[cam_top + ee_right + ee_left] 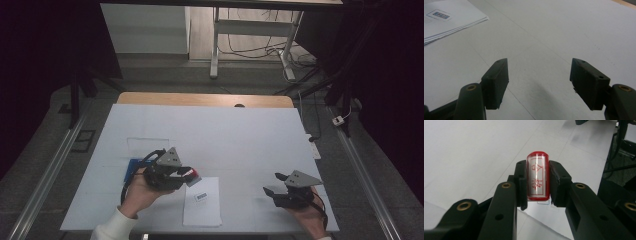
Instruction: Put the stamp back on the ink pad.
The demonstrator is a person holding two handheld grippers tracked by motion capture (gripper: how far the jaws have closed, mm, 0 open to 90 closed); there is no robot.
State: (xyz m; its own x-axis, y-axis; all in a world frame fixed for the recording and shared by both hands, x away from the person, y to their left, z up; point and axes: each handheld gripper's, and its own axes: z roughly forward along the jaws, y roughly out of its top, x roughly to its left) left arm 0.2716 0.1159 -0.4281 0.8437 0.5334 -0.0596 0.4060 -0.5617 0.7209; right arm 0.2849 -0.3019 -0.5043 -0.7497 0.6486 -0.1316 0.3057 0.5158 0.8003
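A red-and-clear stamp (537, 177) with red characters on its face is clamped between the jaws of my left gripper (537, 181). From above, the left gripper (187, 176) hovers over the table's left-centre with the stamp (193, 175) at its tip, pointing right toward a stack of white paper (202, 201) that carries a small printed label (201, 196). My right gripper (272, 184) rests near the front right of the table, jaws wide apart with nothing between them. In the right gripper view the gripper (539, 83) faces bare white table, and the paper stack (446, 20) lies at upper left.
A blue pad (133, 169) lies under the left hand, with a clear flat sheet (147, 146) just behind it. The white table cover (225, 130) ends at a wooden edge (205, 99) at the back. Metal rails run along both sides of the table.
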